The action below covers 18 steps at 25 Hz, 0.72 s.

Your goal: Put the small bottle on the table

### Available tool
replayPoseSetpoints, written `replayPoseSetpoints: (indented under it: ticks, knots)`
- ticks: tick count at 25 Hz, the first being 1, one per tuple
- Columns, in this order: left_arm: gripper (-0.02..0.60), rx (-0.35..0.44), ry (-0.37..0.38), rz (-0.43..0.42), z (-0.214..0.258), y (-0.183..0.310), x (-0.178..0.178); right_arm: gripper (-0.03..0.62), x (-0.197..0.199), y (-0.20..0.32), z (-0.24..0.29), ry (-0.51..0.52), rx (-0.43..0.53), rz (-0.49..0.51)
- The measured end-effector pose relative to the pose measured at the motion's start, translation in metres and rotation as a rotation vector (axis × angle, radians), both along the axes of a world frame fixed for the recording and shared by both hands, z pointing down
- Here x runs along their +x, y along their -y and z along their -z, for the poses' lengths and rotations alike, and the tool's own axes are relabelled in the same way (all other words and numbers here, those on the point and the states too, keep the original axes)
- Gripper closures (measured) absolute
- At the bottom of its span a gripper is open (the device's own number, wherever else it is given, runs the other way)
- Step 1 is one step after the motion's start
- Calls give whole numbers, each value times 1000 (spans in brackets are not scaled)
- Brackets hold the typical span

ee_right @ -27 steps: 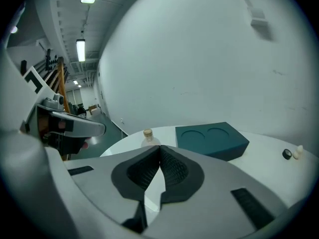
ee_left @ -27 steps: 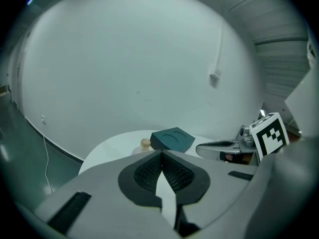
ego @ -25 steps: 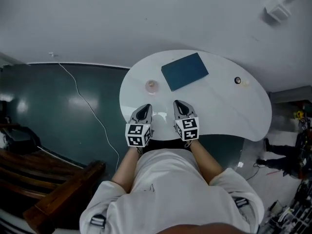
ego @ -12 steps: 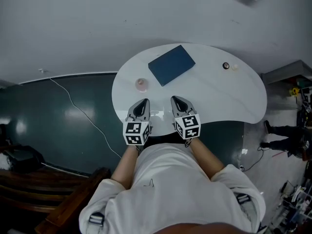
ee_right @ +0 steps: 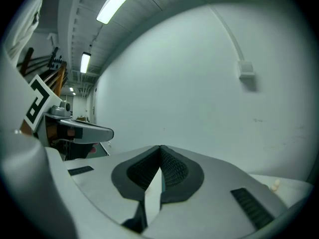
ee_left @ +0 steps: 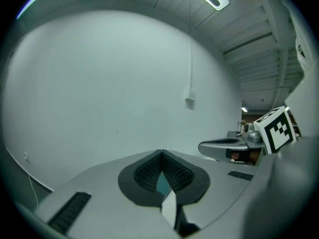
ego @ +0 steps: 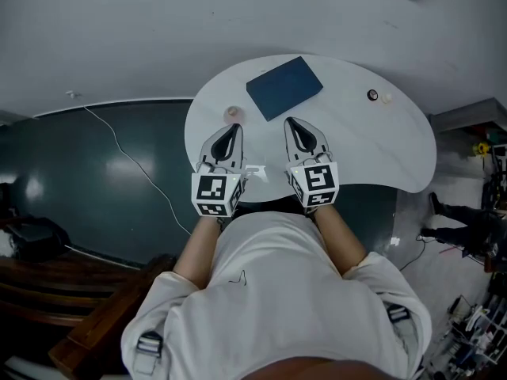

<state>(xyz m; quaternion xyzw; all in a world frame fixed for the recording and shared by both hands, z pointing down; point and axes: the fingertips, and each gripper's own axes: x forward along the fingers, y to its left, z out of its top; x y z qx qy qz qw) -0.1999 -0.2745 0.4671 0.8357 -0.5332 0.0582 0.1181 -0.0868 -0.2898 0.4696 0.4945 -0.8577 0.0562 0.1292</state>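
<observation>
**White counter, empty fingers: hazards and clearances**

Nearest the operator, the left gripper (ego: 232, 128) and the right gripper (ego: 291, 123) hang side by side above the near part of the counter (ego: 372, 149). They are apart from each other and clear of the surface. Each gripper view shows the fingers (ee_left: 147, 173) pressed together with nothing between them.

The small bottle (ego: 233, 114) is judged to be the pale pinkish round item. It stands on the counter just beyond the left gripper's tip, close to the left rim. It is too small in view to confirm.

Hazards:
- Approaching with the fingers closed would push the bottle instead of enclosing it. This close to the left rim, a push could send it off onto the dark green floor (ego: 95, 180).
- A dark round item (ego: 372, 95) and a pale item (ego: 386, 98) lie near the far right rim. Either could be mistaken for the target.
- Bringing the right gripper across to the bottle risks fouling the left gripper.

Clearances:
- Bare surface lies under and between the grippers, and the right half of the counter is widely open.
- The dark blue pad (ego: 283, 88) occupies the far middle. Its nearest corner lies near the bottle, which limits room on that side.
- The far rim runs close to the white wall (ego: 158, 30), so little room is available beyond it.
</observation>
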Motion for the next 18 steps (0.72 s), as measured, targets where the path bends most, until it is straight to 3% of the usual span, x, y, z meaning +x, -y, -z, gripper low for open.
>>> replayPoseSetpoints:
  ticks: [7,18]
  knots:
    - [569,106,7,11,41,0,0,597,1,3,41,2,96,2]
    - [569,116,14,41,42,-6,-7,597,12,-2,52,1,126,-19]
